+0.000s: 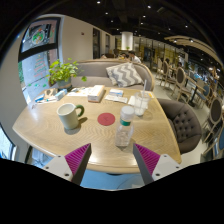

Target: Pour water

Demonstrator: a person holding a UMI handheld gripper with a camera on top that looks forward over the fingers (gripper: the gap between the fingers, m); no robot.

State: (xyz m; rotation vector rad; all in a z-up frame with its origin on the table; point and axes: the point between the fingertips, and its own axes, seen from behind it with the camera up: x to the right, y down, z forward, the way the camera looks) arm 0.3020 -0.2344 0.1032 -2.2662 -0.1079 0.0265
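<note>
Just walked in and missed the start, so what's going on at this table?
A hand-held claw hangs open at the near edge of a round wooden table, holding nothing. A clear water bottle stands upright just ahead, roughly in line with the gap between the fingers but not yet between them. A pale mug sits further left, and a red coaster lies between mug and bottle. Nothing has been picked up or poured.

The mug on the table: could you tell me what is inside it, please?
Nothing can be read inside the mug: only its pale rim and a shadowed interior show, so any contents are hidden. It stands on the wooden table, beside a red coaster and a water bottle, beyond the open gripper.
</note>
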